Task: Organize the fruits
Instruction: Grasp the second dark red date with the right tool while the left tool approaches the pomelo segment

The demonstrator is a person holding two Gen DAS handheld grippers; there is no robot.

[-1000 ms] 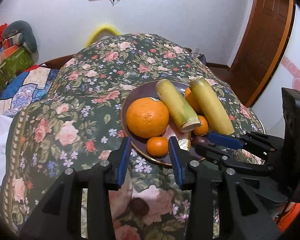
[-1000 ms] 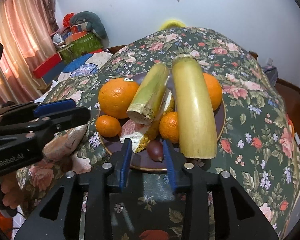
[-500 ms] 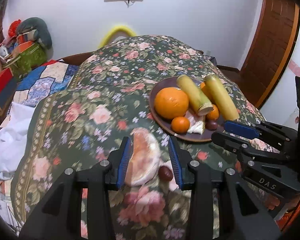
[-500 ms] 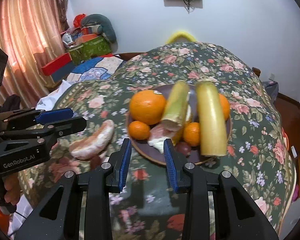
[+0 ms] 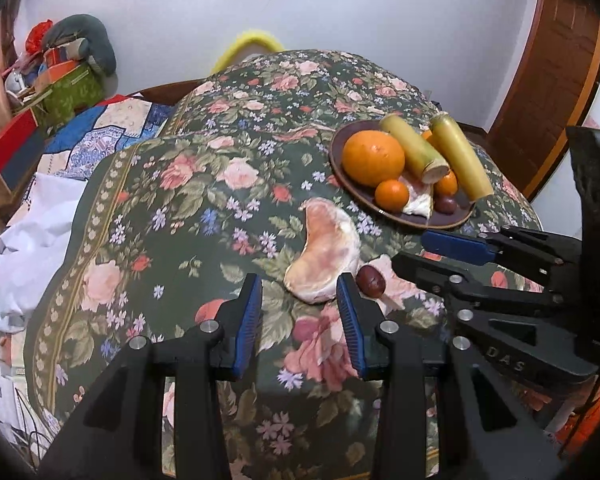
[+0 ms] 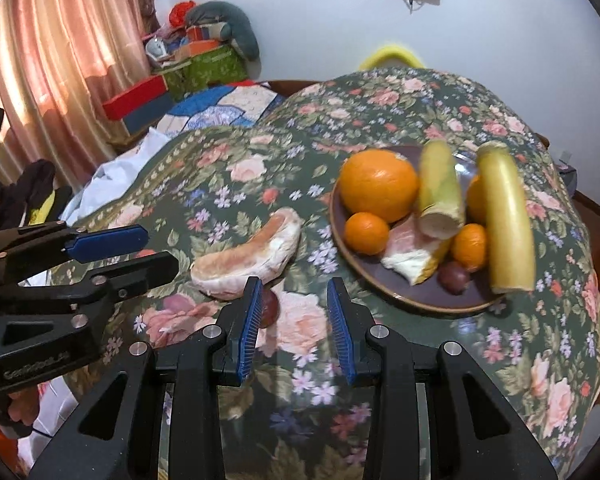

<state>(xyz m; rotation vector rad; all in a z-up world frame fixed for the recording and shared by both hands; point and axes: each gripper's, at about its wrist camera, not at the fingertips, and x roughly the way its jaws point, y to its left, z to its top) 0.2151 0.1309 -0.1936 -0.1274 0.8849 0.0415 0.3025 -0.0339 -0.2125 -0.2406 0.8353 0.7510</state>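
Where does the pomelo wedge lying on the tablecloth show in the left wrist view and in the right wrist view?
Left wrist: the pomelo wedge lies just below centre, right above the gripper's fingers.
Right wrist: the same wedge sits left of centre, near the left finger's tip.
Shared landmark: the brown plate of fruit, to the wedge's right in both.

Both views: strong fisheye distortion; dark vignette at corners; worktop [image 5: 204, 208] bulges into dome; door frame [image 5: 556, 92] bows at right edge.
Lighting: even indoor light, moderately bright; white wall [image 5: 380, 8] uniform, no glare.
Right wrist view: curtain [image 6: 60, 52], far left of plate [image 6: 400, 292], glows pink, backlit.
Shadows: soft, under plate rim and below tools.
Blur: left view sharp. Right view shows slight motion smear on plate contents.
Tool bodies: black, underexposed, little detail.
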